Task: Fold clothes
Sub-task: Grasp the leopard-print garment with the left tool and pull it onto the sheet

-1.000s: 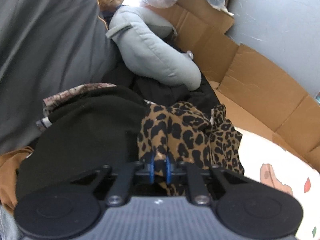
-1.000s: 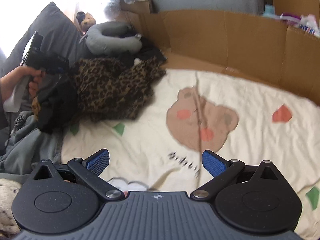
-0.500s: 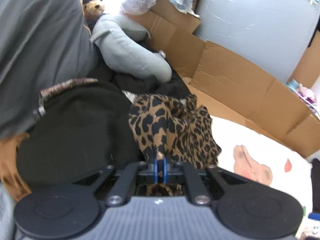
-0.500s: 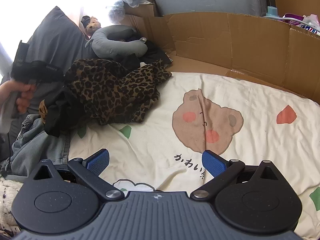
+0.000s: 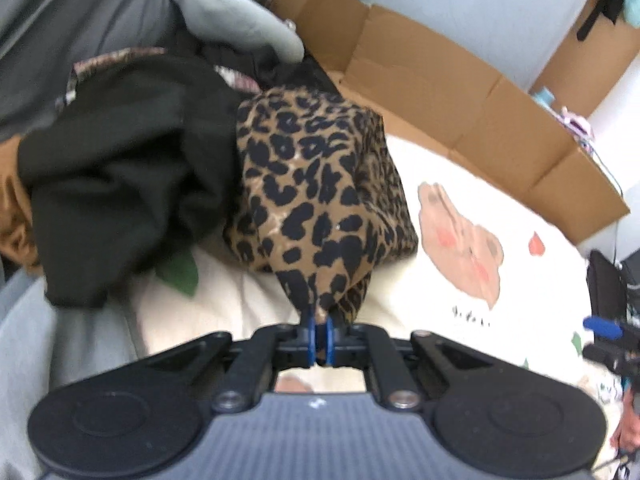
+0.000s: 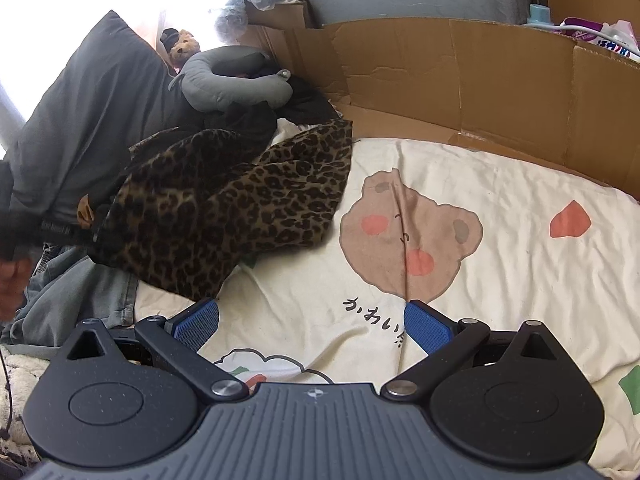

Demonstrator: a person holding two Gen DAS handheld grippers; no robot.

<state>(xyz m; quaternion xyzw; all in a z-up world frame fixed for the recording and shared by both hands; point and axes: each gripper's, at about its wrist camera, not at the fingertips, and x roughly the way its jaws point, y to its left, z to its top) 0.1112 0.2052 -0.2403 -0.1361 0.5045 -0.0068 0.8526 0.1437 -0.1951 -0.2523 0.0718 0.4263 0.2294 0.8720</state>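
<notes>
My left gripper (image 5: 319, 334) is shut on a bunched edge of the leopard-print garment (image 5: 316, 196), which stretches away from its blue pads toward the clothes pile. In the right wrist view the same leopard-print garment (image 6: 236, 208) is lifted and spread at the left of the cream bear-print sheet (image 6: 500, 184), with the left gripper (image 6: 86, 236) pinching it at the far left. My right gripper (image 6: 312, 326) hovers open over the sheet, nothing between its blue pads. A black garment (image 5: 120, 168) lies beside the leopard one.
A grey pillow (image 6: 92, 120), a grey neck pillow (image 6: 232, 80) and a small teddy bear (image 6: 182, 46) sit at the back left. Cardboard walls (image 6: 480, 80) border the sheet's far side. Blue jeans (image 6: 76, 300) lie at the near left. A hand (image 6: 10, 284) shows at the left edge.
The left gripper has pulled the leopard garment out of the pile toward the near side of the sheet, stretching it out. The right gripper has kept still and open.
</notes>
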